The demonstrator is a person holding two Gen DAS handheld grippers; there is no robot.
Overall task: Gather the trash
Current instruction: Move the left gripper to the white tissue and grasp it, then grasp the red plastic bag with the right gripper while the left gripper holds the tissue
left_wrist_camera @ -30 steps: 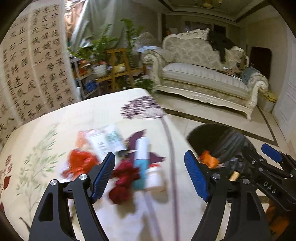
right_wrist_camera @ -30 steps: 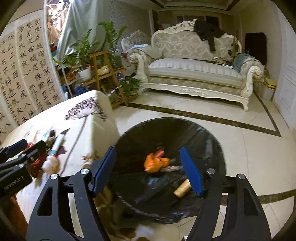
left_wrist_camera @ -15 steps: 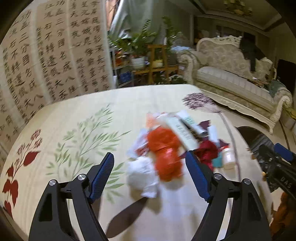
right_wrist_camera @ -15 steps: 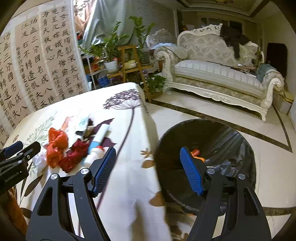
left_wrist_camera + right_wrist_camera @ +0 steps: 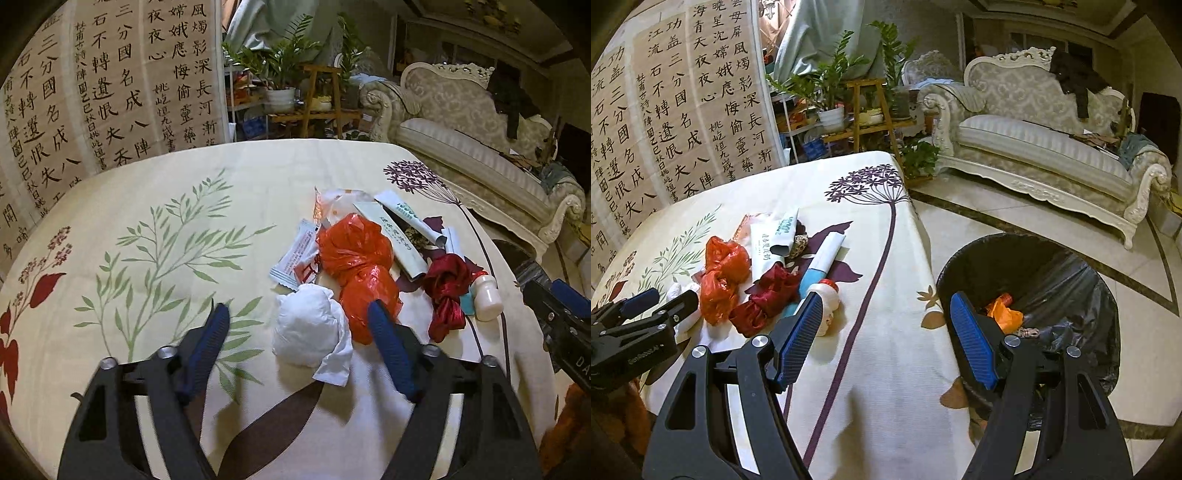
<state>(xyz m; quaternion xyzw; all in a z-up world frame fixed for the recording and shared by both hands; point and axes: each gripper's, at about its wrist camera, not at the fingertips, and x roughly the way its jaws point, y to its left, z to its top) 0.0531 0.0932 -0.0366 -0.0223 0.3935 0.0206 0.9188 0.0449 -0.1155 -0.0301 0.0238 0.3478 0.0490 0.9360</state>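
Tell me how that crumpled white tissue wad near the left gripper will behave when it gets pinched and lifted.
The white tissue wad looks loosely balled with a loose corner hanging out, so it will probably squash flat between the left gripper pads rather than resist. It seems very light, so a nudge likely slides it across the tablecloth. Being lumpy, it is unlikely to roll far.

Crinkly glossy red plastic bag (image 5: pixel 356 258), matt printed cloth tablecloth (image 5: pixel 147 229)

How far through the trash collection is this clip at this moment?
Early. Done: an orange wrapper and a few scraps lie in the black-lined bin. In hand: nothing; the left claw is open over the white tissue wad, and the right claw is open. Left: the orange bag, red ribbon, tubes and sachets on the table.
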